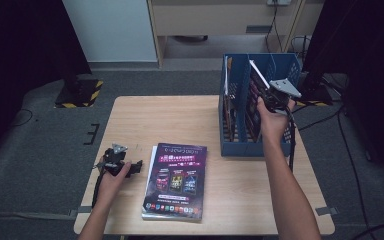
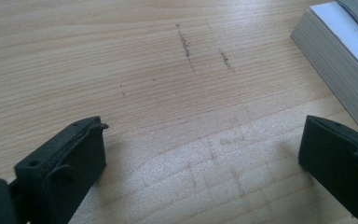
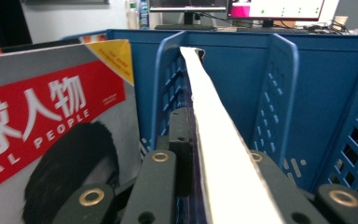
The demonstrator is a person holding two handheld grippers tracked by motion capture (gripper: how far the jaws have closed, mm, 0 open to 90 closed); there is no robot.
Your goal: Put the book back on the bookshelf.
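Right gripper [image 1: 275, 98] pinched a magazine [image 3: 223, 154] by its white page edge, jaws pressed tight on it (the pale edge ran straight up between them), holding it tilted inside a slot of the blue file rack [image 1: 237, 147] at the table's [image 1: 160, 120] far right. Another magazine with a red cover [image 3: 51, 121] stood in the neighbouring slot. Left gripper [image 1: 130, 167] rested low on the wood just beside a stack of magazines [image 1: 176, 180], jaws spread and empty.
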